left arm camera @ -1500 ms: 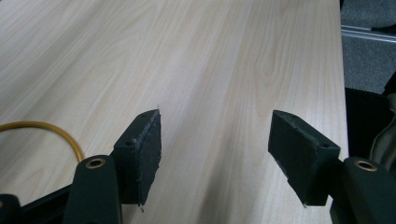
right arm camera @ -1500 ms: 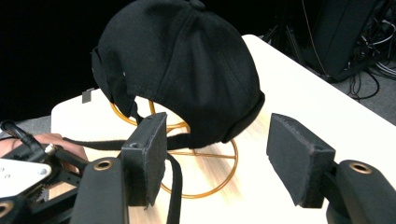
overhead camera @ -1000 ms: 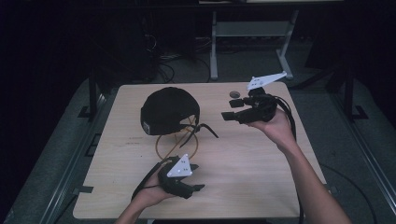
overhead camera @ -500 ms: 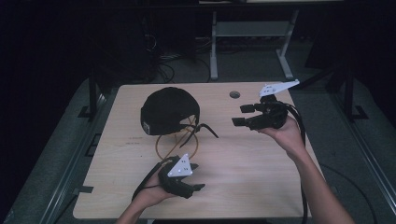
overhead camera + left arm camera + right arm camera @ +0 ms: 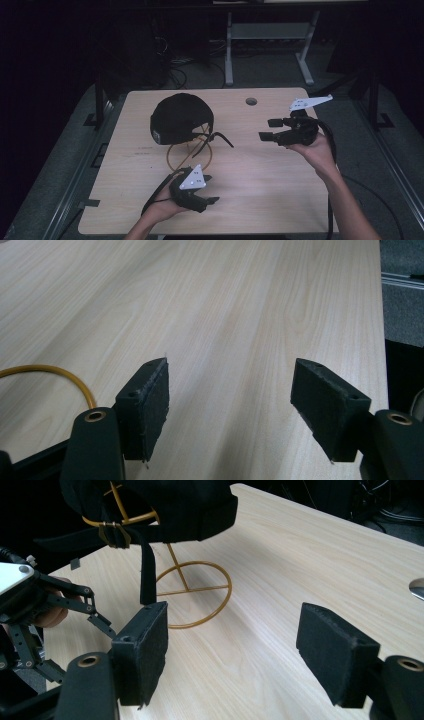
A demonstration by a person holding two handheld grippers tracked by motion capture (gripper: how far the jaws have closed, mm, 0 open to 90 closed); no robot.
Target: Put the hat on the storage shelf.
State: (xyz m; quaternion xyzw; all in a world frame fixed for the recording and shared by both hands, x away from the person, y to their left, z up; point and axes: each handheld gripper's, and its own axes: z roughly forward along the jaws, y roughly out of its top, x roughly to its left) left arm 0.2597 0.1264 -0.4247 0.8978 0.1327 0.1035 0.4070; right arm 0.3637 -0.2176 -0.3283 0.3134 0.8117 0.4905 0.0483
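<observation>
Left gripper [image 5: 212, 200]: low over the near edge of the table [image 5: 260, 200], jaws pointing to the right in the high view. They stand wide apart with only bare wood between them; it holds nothing.
Right gripper [image 5: 266, 129]: raised above the right side of the table, jaws pointing left toward the cap [image 5: 177, 117]. Its jaws have just been opening and now stand wide, with nothing between them.
Cap: black, sitting on a stand [image 5: 187, 152] of gold wire, well ahead of the right gripper's jaws and apart from them. In the right gripper view it hangs above and beyond the left jaw, its strap [image 5: 147, 575] dangling down toward that jaw's tip; whether the two touch I cannot tell.
Stand: its round wire base [image 5: 192, 597] lies flat on the wood, ahead of the right gripper and between its jaws in that view. A curve of the same wire [image 5: 55, 372] shows just beside the left gripper's left jaw.
Hole [image 5: 251, 101]: a small round opening in the tabletop, beyond the right gripper toward the far edge.
Hands: each gripper is carried by a hand [image 5: 320, 152] coming in from the near side.
</observation>
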